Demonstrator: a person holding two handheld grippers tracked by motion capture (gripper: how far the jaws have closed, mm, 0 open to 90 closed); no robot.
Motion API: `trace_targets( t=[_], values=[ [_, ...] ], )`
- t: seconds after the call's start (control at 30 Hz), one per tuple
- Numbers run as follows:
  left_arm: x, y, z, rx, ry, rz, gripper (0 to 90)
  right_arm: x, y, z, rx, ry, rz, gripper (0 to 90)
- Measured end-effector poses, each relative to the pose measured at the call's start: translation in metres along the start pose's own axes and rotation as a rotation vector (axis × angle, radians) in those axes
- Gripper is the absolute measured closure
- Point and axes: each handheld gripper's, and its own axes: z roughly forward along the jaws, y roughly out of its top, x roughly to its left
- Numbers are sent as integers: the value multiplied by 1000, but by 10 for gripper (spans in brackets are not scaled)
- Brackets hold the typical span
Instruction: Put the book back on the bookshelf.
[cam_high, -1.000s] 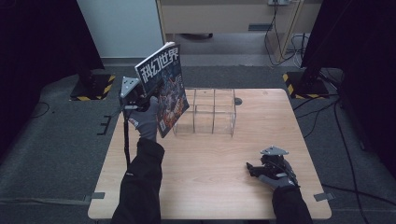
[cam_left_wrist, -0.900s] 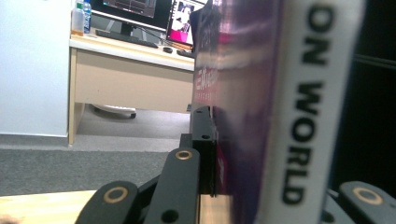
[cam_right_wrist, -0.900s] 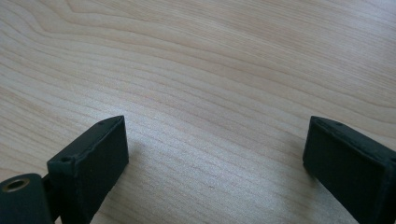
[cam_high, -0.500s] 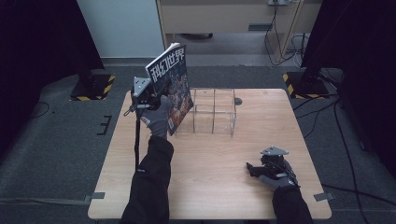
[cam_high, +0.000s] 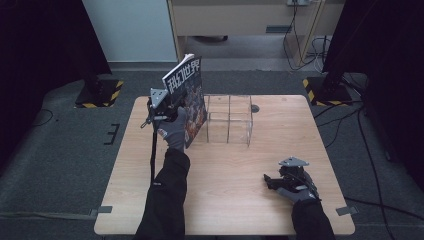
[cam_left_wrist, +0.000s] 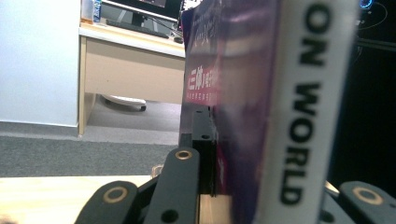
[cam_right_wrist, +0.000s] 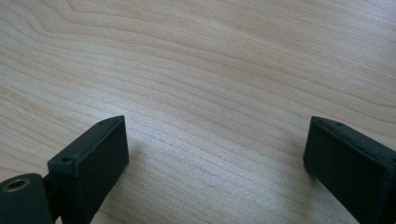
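High view: the left gripper (cam_high: 167, 112) has a magazine (cam_high: 189, 100) clamped between its jaws, held upright and tilted a little, in the air over the far left part of the table (cam_high: 150, 200), just beside the clear plastic organizer (cam_high: 229, 120). Left gripper view, and the magazine's (cam_left_wrist: 261, 112) white spine rises right between the black jaws, pinched tight. Over to the right gripper (cam_high: 272, 181), resting near the front right of the table, jaws spread wide with bare wood (cam_right_wrist: 210, 84) between them.
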Motion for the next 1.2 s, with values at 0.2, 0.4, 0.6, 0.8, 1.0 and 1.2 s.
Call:
trace_targets(
  t=[0.2, 0.4, 0.6, 0.8, 1.0, 1.2],
  values=[
    [3, -8, 2, 6, 10, -10, 816, 0, 0, 0, 0, 0, 0, 68],
    [3, -16, 4, 4, 22, 12, 815, 0, 0, 0, 0, 1, 0, 67],
    [4, -24, 5, -10, 17, -1, 814, 0, 0, 0, 0, 0, 1, 67],
    [5, -36, 7, -2, 21, -1, 811, 0, 0, 0, 0, 2, -1, 66],
    [11, -51, 9, -6, 16, -39, 810, 0, 0, 0, -1, 1, 1, 67],
    [12, -59, 7, -23, 12, -61, 807, 0, 0, 0, -1, 1, -2, 67]
  ],
)
